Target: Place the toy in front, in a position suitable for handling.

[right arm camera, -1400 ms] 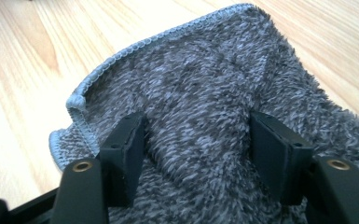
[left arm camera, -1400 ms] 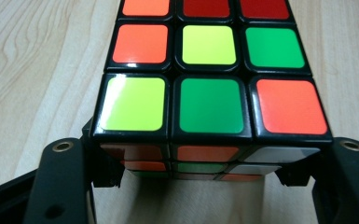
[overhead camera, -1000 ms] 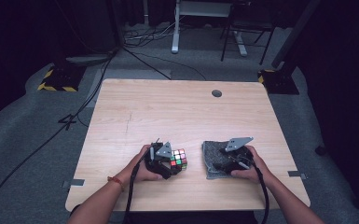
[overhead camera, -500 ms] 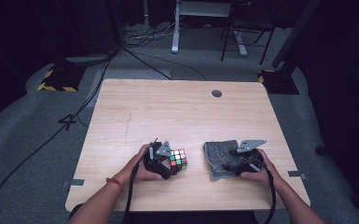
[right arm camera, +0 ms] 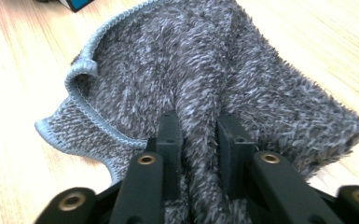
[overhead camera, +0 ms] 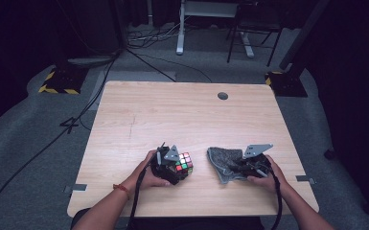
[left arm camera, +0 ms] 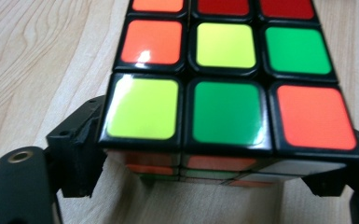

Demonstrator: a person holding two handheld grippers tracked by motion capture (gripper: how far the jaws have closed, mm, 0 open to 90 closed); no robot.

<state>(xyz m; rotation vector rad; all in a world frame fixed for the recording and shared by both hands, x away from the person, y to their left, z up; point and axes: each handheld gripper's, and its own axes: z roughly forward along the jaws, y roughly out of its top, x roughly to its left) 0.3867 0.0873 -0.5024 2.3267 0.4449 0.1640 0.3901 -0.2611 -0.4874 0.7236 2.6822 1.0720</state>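
Near the table's front edge, our left claw hugs the cube. Our right claw has just pinched the cloth. It could slip out if we pull fast.

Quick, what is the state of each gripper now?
Left gripper: closed on the puzzle cube.
Right gripper: has just closed, pinching a fold of the grey cloth.

glossy plastic puzzle cube w/ shiny coloured stickers, black smooth frame. fuzzy grey knit cloth, shaggy pile, stitched pale-blue hem. light wood-grain tabletop, smooth, slight sheen. jaws matt black plastic.
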